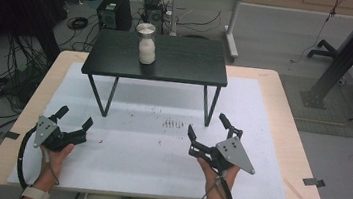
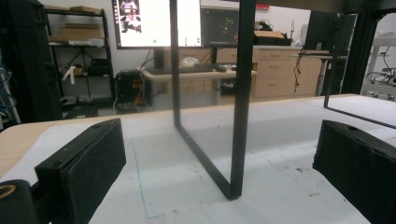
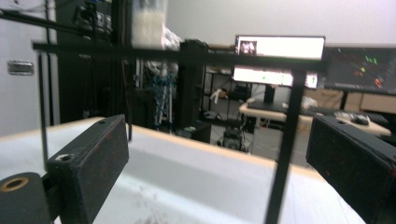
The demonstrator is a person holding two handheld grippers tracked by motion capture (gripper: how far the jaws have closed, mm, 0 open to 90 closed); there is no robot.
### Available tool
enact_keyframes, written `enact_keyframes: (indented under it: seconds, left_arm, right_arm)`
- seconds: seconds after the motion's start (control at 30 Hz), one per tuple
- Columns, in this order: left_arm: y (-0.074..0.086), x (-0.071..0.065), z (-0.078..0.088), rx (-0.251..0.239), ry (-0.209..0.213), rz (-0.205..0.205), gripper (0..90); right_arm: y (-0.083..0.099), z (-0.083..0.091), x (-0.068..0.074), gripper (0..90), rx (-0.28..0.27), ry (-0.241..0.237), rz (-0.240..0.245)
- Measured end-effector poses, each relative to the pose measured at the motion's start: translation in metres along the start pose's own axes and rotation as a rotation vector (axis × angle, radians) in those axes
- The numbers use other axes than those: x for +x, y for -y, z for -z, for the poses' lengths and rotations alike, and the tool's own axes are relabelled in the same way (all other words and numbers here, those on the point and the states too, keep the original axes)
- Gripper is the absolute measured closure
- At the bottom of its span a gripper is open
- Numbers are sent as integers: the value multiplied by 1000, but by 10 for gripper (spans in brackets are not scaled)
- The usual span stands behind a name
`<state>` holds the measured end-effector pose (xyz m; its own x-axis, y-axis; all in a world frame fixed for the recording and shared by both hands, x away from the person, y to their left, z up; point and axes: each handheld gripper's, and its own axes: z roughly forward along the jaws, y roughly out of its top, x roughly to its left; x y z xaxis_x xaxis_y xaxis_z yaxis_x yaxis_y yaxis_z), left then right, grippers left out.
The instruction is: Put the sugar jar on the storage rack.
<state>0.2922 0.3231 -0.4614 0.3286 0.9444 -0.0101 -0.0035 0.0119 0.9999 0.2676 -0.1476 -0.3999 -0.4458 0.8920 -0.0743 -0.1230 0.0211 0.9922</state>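
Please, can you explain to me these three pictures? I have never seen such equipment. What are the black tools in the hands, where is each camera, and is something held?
No robot here: a person holds a hand tool in each hand. The left gripper and the right gripper each end in two black jaws, standing open, with nothing between them.

The high view looks down from above the person's side. The other two pictures come from small cameras riding on the tools; the black padded blocks at their bottom corners are each tool's own jaws.

The pale wooden table carries a white sheet. On it stands a small black table with thin metal legs, and on that a clear glass jar with a metal lid, half full of white powder. Some dark crumbs lie on the sheet. Nothing is held.
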Motion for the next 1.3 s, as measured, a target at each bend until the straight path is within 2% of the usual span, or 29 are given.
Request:
enact_keyframes:
  seconds: [0.23, 0.5, 0.9, 1.3]
  left_arm:
    - [0, 0, 0, 1, -1, 0, 24]
    - [0, 0, 0, 0, -1, 0, 24]
    - [0, 0, 0, 0, -1, 1, 24]
    - [0, 0, 0, 0, -3, 1, 24]
  right_arm:
    - [40, 9, -13, 61, 42, 50, -26]
    - [64, 12, -23, 59, 61, 82, -62]
    - [79, 14, -24, 60, 72, 101, -72]
    - [81, 15, -25, 49, 61, 118, -78]
